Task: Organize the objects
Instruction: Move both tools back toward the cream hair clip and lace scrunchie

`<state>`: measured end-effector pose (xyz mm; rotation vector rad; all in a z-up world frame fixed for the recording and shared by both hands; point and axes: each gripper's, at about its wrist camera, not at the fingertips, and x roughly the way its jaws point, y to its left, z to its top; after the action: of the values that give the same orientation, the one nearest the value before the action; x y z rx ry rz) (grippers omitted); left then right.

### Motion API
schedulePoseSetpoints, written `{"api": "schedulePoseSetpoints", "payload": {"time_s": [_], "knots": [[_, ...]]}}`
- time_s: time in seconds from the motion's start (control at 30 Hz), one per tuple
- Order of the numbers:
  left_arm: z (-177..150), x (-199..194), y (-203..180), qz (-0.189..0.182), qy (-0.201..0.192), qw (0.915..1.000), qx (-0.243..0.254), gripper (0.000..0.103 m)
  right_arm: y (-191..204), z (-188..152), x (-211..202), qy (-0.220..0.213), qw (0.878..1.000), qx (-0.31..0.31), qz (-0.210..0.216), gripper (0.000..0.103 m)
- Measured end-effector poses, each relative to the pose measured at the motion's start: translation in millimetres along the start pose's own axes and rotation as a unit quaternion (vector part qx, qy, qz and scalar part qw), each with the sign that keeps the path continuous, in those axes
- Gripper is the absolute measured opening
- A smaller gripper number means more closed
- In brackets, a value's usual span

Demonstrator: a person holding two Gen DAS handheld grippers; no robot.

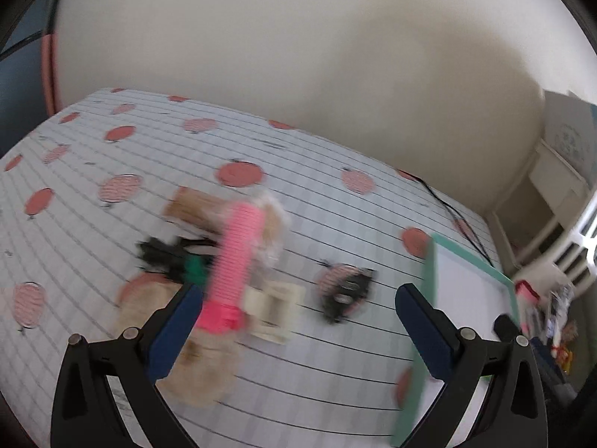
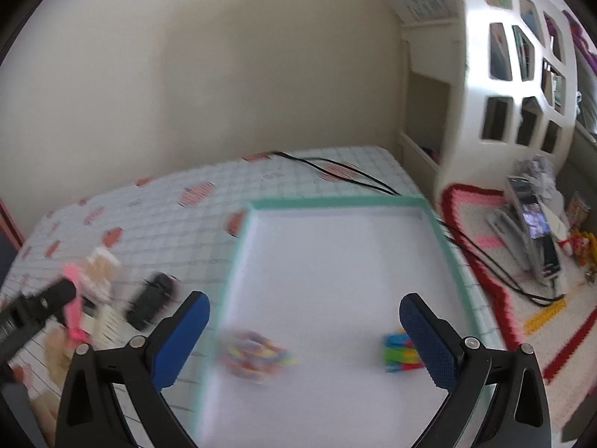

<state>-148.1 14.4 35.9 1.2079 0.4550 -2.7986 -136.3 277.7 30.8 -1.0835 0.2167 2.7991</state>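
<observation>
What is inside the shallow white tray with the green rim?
The white tray with the green rim holds a blurred multicoloured bundle and bright stacked coloured pieces, partly behind the right gripper finger. The nearest tray floor is hidden.

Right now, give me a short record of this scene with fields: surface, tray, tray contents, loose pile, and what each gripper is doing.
surface: checked cloth with red fruit print
tray: green-rimmed white tray, at the pile's right
tray contents: multicoloured blurred bundle; bright clip cluster
loose pile: pink ribbed roller, black clip, cream item, too blurred to name
left gripper: fingers open, empty, above the pile
right gripper: fingers open, empty, over the tray
</observation>
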Motion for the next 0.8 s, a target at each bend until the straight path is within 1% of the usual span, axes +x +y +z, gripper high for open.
{"api": "schedulePoseSetpoints", "payload": {"time_s": [0.07, 0.1, 0.13, 0.17, 0.23, 0.3, 0.4, 0.43, 0.53, 0.6, 0.8], "knots": [[4, 1, 22, 0.023, 0.006, 0.9993, -0.027, 0.103, 19, 4, 0, -0.007, 1.000, 0.003, 0.018, 0.103], [5, 1, 31, 0.029, 0.009, 0.9986, -0.044, 0.103, 30, 6, 1, -0.008, 1.000, -0.002, 0.026, 0.103], [6, 4, 44, 0.037, 0.017, 0.9968, -0.068, 0.103, 39, 6, 2, -0.009, 0.999, -0.009, 0.032, 0.103], [4, 7, 54, 0.044, 0.027, 0.9950, -0.085, 0.103, 52, 6, 4, -0.008, 0.999, -0.020, 0.039, 0.103], [4, 11, 70, 0.045, 0.040, 0.9923, -0.108, 0.103, 71, 7, 10, -0.002, 0.998, -0.043, 0.047, 0.103], [4, 19, 83, 0.051, 0.066, 0.9901, -0.113, 0.103, 93, 8, 15, 0.004, 0.996, -0.072, 0.047, 0.103], [-1, 23, 97, 0.061, 0.085, 0.9872, -0.120, 0.103, 121, 7, 12, -0.007, 0.991, -0.120, 0.065, 0.103], [-3, 25, 103, 0.062, 0.094, 0.9854, -0.127, 0.103, 130, 3, 13, -0.001, 0.988, -0.134, 0.078, 0.103], [-8, 31, 110, 0.071, 0.121, 0.9810, -0.134, 0.103, 148, -9, 15, 0.016, 0.983, -0.161, 0.092, 0.103], [-13, 35, 115, 0.081, 0.138, 0.9781, -0.132, 0.103, 157, -16, 20, 0.032, 0.980, -0.170, 0.101, 0.103], [-20, 44, 128, 0.088, 0.172, 0.9713, -0.139, 0.102, 173, -33, 32, 0.063, 0.974, -0.181, 0.122, 0.103]]}}
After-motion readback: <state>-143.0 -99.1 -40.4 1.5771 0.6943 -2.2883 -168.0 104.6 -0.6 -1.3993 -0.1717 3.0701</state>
